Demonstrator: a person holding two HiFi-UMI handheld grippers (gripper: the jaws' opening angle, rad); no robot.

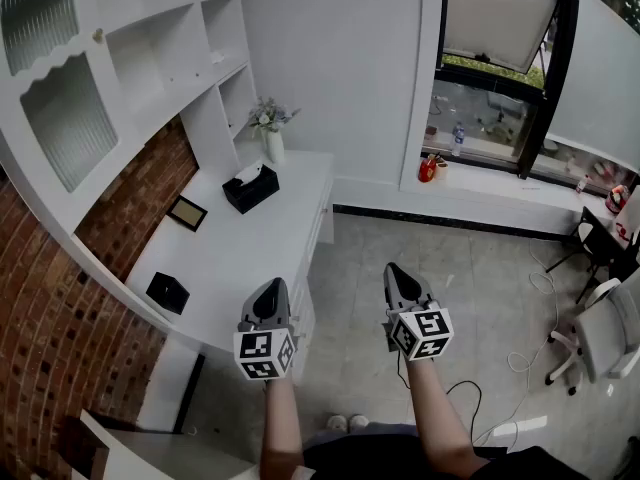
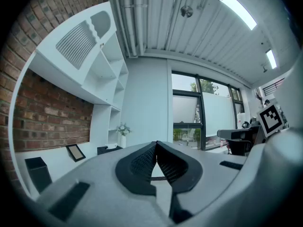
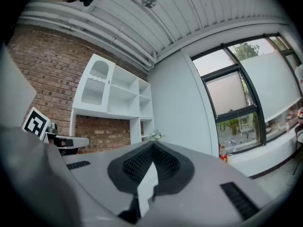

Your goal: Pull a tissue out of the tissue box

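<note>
Black tissue box [image 1: 251,190] sits on the white desk [image 1: 240,253], white tissue [image 1: 247,174] poking up.

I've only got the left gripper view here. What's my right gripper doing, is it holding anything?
Observer: No. The right gripper has its fingers closed tip to tip, with nothing between them.
Operator: Where is it relative to the desk?
Observer: In the head view it hangs over the floor tiles, off the right side of the desk, beside the left gripper.
Operator: Anything on that side to watch for?
Observer: A white office chair stands on the floor at the far right.
</note>
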